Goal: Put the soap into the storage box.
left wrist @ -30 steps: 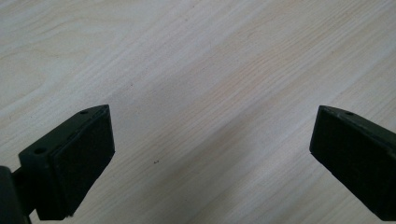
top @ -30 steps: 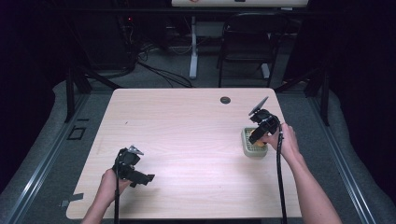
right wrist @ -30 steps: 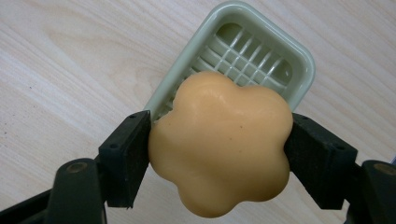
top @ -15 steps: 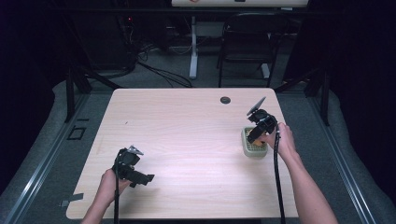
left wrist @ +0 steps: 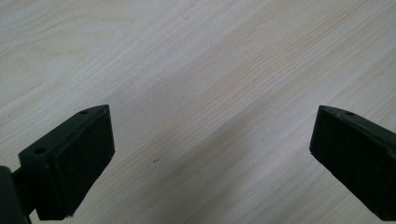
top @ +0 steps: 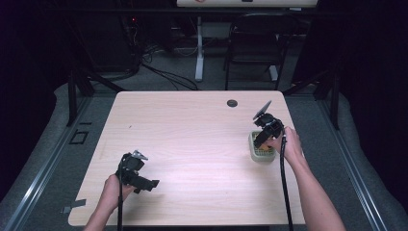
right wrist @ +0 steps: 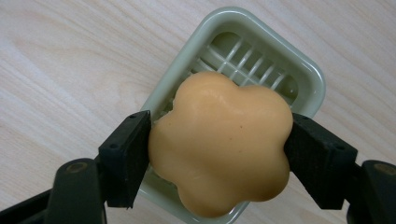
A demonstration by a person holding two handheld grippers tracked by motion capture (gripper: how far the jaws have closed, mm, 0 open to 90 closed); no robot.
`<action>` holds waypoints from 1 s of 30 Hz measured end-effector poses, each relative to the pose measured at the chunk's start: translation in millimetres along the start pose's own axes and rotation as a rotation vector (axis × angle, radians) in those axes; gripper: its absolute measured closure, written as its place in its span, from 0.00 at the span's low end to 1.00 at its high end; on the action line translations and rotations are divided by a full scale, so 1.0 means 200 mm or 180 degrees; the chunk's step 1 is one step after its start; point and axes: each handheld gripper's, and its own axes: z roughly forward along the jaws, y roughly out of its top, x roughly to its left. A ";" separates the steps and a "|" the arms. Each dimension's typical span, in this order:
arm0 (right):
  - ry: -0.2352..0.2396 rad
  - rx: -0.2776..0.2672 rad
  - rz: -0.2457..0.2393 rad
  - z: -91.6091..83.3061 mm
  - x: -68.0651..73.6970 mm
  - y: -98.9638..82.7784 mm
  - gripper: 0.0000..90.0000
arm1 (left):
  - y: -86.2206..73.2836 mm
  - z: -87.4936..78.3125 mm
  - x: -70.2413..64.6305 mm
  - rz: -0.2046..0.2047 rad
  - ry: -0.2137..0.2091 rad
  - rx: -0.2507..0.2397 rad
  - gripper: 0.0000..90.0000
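An orange flower-shaped soap point(right wrist: 222, 142) hangs just above a pale green slatted soap dish point(right wrist: 243, 49). My right gripper point(right wrist: 219, 158) is shut on the soap, one black pad pressed on each side. In the high view the right gripper point(top: 266, 132) points down over the dish point(top: 252, 144) at the table's right side. The left gripper point(top: 139, 180) rests low near the front left, held by a hand. Its pads point(left wrist: 79, 158) stand wide apart over bare wood with nothing between them.
The light wooden table point(top: 192, 139) has a round black grommet point(top: 232, 103) near its far edge. A dark chair point(top: 252, 48) and cables lie on the floor behind the table. A cable point(top: 285, 187) trails from the right gripper along the forearm.
The right gripper with the soap has shifted slightly to the left over the dish. The left gripper has stayed where it was.
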 end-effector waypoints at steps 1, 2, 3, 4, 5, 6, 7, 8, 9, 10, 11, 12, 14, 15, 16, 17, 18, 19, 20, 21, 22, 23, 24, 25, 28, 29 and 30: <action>-0.0001 0.0009 0.0001 0.00 0.00 0.00 0.30 | 0.00 0.00 0.00 -0.0003 0.0003 -0.0005 0.00; 0.0000 0.0023 -0.0011 0.00 -0.01 0.00 0.30 | 0.00 0.00 0.00 -0.0009 0.0000 -0.0005 0.00; -0.0006 -0.0026 0.0026 0.01 -0.01 0.00 0.30 | 0.00 0.00 0.00 -0.0010 -0.0003 0.0001 0.00; -0.0027 -0.0017 0.0017 0.01 -0.01 0.00 0.30 | 0.00 0.00 0.00 -0.0010 -0.0003 -0.0002 0.00; -0.0013 -0.0019 0.0017 0.01 -0.01 0.00 0.30 | 0.00 0.00 0.00 -0.0007 -0.0004 -0.0001 0.00; -0.0012 -0.0020 0.0019 0.01 -0.01 0.00 0.30 | 0.00 0.00 0.00 0.0000 -0.0003 -0.0002 0.00; -0.0012 -0.0004 0.0008 0.01 -0.01 0.01 0.30 | 0.00 0.00 0.00 -0.0004 0.0000 0.0001 0.00; -0.0024 0.0043 -0.0018 0.01 -0.01 0.01 0.30 | 0.00 0.00 0.00 -0.0002 0.0003 0.0002 0.00; -0.0032 0.0008 0.0002 0.02 -0.01 0.01 0.30 | 0.00 0.00 0.00 0.0009 0.0008 -0.0003 0.00; -0.0050 0.0026 -0.0002 0.03 0.00 0.02 0.30 | 0.00 0.00 0.00 0.0008 0.0002 -0.0006 0.00; -0.0046 0.0034 -0.0020 0.03 0.00 0.02 0.30 | 0.00 0.00 0.00 0.0000 0.0006 -0.0010 0.00; -0.0026 0.0020 -0.0007 0.03 0.00 0.02 0.30 | 0.00 0.00 0.00 0.0002 0.0009 0.0000 0.00; -0.0044 0.0038 -0.0008 0.04 0.00 0.02 0.30 | 0.00 0.00 0.00 0.0001 0.0022 -0.0016 0.00; -0.0061 0.0055 -0.0018 0.04 -0.01 0.02 0.30 | 0.00 0.00 0.00 0.0003 0.0023 -0.0018 0.00; -0.0061 0.0038 -0.0003 0.04 -0.01 0.02 0.30 | 0.00 0.00 0.00 0.0001 0.0021 -0.0013 0.00; -0.0059 0.0040 -0.0002 0.04 -0.01 0.02 0.30 | 0.00 0.00 0.00 0.0000 -0.0002 0.0005 0.00; -0.0049 0.0050 -0.0007 0.04 -0.01 0.02 0.30 | 0.00 0.00 0.00 -0.0002 0.0005 0.0005 0.00; -0.0052 0.0091 -0.0029 0.04 -0.01 0.02 0.30 | 0.00 0.00 0.00 0.0002 0.0005 -0.0006 0.00; -0.0066 0.0069 -0.0018 0.04 -0.01 0.02 0.30 | 0.00 0.00 0.00 0.0002 0.0003 -0.0003 0.00; -0.0068 0.0074 -0.0019 0.04 -0.01 0.02 0.30 | 0.00 0.00 0.00 0.0003 0.0013 -0.0004 0.00; -0.0070 0.0078 -0.0019 0.04 -0.02 0.02 0.30 | 0.00 0.00 0.00 0.0003 0.0017 -0.0003 0.00; -0.0071 0.0084 -0.0031 0.04 -0.02 0.02 0.30 | 0.00 0.00 0.00 0.0003 0.0018 -0.0001 0.00; -0.0084 0.0130 -0.0063 0.04 -0.02 0.02 0.30 | 0.00 0.00 0.00 0.0003 0.0017 -0.0003 0.00; -0.0079 0.0079 -0.0024 0.04 -0.01 0.02 0.30 | 0.00 0.00 0.00 0.0002 0.0009 -0.0003 0.00; -0.0072 0.0082 -0.0031 0.05 0.00 0.02 0.30 | 0.00 0.00 -0.01 0.0013 0.0006 -0.0008 0.00; -0.0077 0.0082 -0.0026 0.05 0.00 0.02 0.30 | 0.00 0.00 -0.01 0.0014 0.0007 -0.0010 0.00; -0.0084 0.0108 -0.0058 0.05 0.00 0.03 0.30 | 0.00 0.00 -0.01 0.0016 0.0006 -0.0005 0.00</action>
